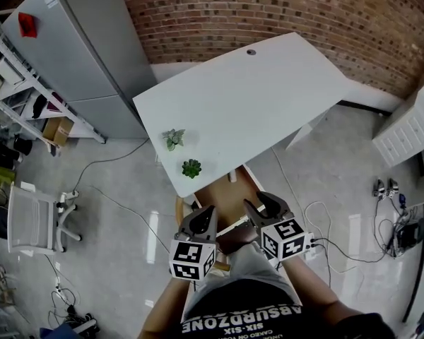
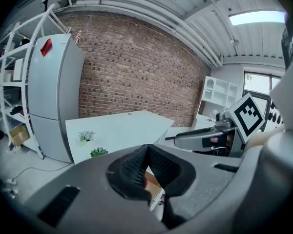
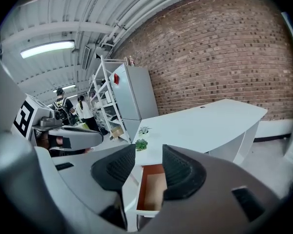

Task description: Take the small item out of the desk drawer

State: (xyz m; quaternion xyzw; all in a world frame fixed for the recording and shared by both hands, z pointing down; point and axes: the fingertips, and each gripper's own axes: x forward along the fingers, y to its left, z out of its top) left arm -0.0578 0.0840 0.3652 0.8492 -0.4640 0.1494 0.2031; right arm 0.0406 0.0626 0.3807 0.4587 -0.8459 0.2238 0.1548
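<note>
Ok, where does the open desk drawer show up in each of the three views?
Head view: the drawer sits just below centre, under the near edge of the desk.
Left gripper view: only a brown sliver, low centre, behind the shut left gripper.
Right gripper view: low centre, seen through the gap of the open right gripper.
Shared landmark: the dark green plant on the desk near the drawer.

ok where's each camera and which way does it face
Head view: head-mounted, steeply down at desk, open drawer; forearms, left gripper, right gripper show.
Left gripper view: along its shut jaws toward desk, brick wall; right gripper shows.
Right gripper view: through its open jaws into drawer; left gripper shows.
All share desk.
</note>
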